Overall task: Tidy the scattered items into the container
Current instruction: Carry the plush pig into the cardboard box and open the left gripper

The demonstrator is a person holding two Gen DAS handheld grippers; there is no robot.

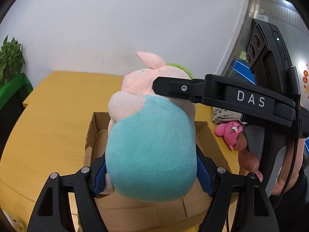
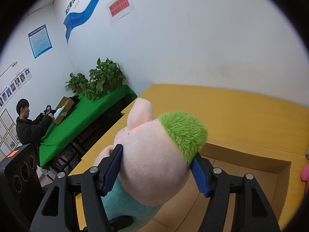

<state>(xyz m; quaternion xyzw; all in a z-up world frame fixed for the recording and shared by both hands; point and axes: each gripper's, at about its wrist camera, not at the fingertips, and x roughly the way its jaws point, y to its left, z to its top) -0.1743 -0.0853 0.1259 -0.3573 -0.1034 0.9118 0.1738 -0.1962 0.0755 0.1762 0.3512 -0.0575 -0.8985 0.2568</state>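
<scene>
The yellow desk point(image 1: 48, 116) is carrying an open cardboard box point(image 1: 92, 131) near its middle, and the box is waiting for the toys. Above the box, a big plush pig point(image 1: 150, 150) is hanging in the air, held from two sides. The left gripper point(image 1: 152, 176) is squeezing its teal belly, and the right gripper point(image 2: 156, 172) is pinching its pink head just under the green hair tuft point(image 2: 183, 133). The pig looks soft, light and squashy, so it will probably bend and sag, not break. Holding the fat middle seems safest, since ears would flop. A small pink plush toy point(image 1: 229, 133) is lying on the desk just beside the box's right wall.
</scene>
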